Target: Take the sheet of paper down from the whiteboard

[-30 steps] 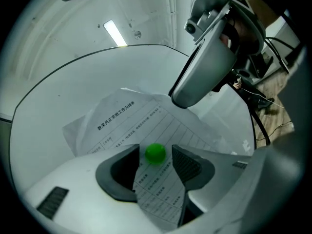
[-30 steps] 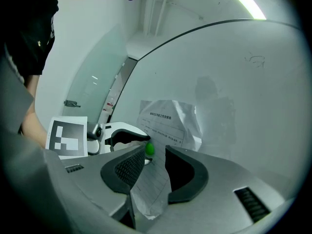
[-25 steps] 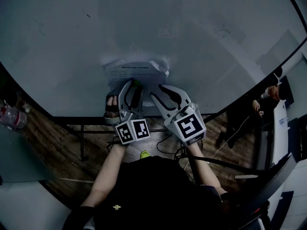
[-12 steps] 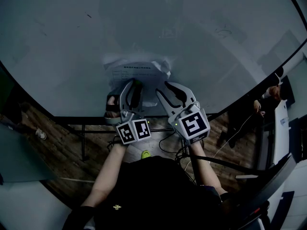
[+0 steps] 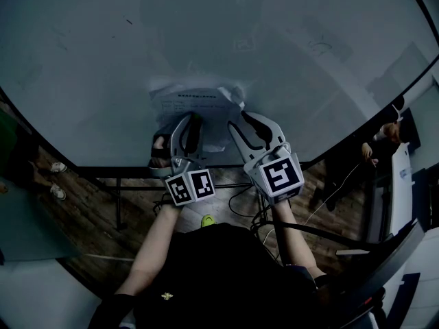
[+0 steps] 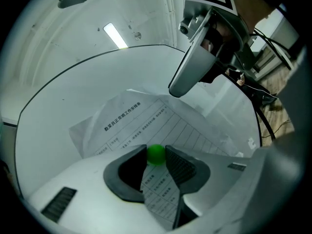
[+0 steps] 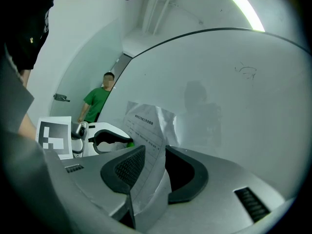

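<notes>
A printed sheet of paper (image 5: 195,105) hangs, crumpled, on the whiteboard (image 5: 274,40). A small green magnet (image 6: 156,154) sits on its lower part. My left gripper (image 5: 190,123) points at the board; its jaws are closing and both pads touch the magnet, with the sheet's lower edge (image 6: 158,189) running between them. My right gripper (image 5: 248,120) is at the sheet's right edge. In the right gripper view the paper (image 7: 146,130) passes between the right gripper's (image 7: 155,151) jaws, which stand apart, the sheet lying along the left pad only.
The board's lower frame and stand (image 5: 120,184) are over a wooden floor with cables (image 5: 240,201). A person in a green shirt (image 7: 97,100) stands off to the left, feet (image 5: 56,177) showing. Another person (image 5: 384,134) sits at the right near a desk.
My left jaws have narrowed onto the green magnet. My right gripper shifted a little right and toward the board, and the sheet's right corner has buckled. Someone walked in at the left.
</notes>
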`<action>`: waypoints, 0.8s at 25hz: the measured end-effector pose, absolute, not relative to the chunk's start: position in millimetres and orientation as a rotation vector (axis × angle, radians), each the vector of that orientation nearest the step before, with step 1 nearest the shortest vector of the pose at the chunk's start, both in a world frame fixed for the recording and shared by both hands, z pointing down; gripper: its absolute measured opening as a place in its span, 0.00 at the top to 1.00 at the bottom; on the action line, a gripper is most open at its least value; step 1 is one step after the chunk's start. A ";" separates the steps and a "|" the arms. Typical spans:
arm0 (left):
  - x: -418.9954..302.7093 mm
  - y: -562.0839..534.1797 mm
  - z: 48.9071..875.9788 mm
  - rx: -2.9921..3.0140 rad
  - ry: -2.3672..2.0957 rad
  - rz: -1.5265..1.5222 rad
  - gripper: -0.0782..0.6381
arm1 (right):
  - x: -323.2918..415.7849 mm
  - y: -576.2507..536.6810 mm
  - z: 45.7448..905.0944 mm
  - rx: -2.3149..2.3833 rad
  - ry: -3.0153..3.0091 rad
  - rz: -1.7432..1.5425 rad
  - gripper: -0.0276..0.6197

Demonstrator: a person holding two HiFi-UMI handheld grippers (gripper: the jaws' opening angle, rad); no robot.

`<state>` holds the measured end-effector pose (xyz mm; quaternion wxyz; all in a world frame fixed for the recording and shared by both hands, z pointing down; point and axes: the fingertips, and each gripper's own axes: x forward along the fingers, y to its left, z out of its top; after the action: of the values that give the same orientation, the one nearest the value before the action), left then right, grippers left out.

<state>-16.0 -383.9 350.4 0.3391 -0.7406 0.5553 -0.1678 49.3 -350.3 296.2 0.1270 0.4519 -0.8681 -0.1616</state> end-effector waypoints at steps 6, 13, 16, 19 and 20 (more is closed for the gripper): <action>-16.6 -383.8 350.5 -1.938 1.444 -0.436 0.70 | 54.8 -356.8 286.0 1.355 -2.474 -0.517 0.73; -16.6 -384.0 351.4 -1.947 1.447 -0.432 0.70 | 54.6 -363.7 279.5 1.372 -2.438 -0.559 0.72; -16.4 -383.8 351.0 -1.951 1.448 -0.431 0.70 | 54.7 -367.2 270.1 1.390 -2.449 -0.569 0.72; -16.9 -384.2 351.0 -1.952 1.446 -0.432 0.70 | 53.5 -370.2 262.5 1.398 -2.449 -0.587 0.72; -17.1 -384.2 351.0 -1.952 1.445 -0.434 0.70 | 52.8 -370.7 261.0 1.398 -2.447 -0.593 0.72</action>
<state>-17.1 -384.2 351.0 0.3309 -0.7467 0.5527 -0.1659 52.8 -370.7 261.0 0.1305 0.4812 -0.8425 -0.2041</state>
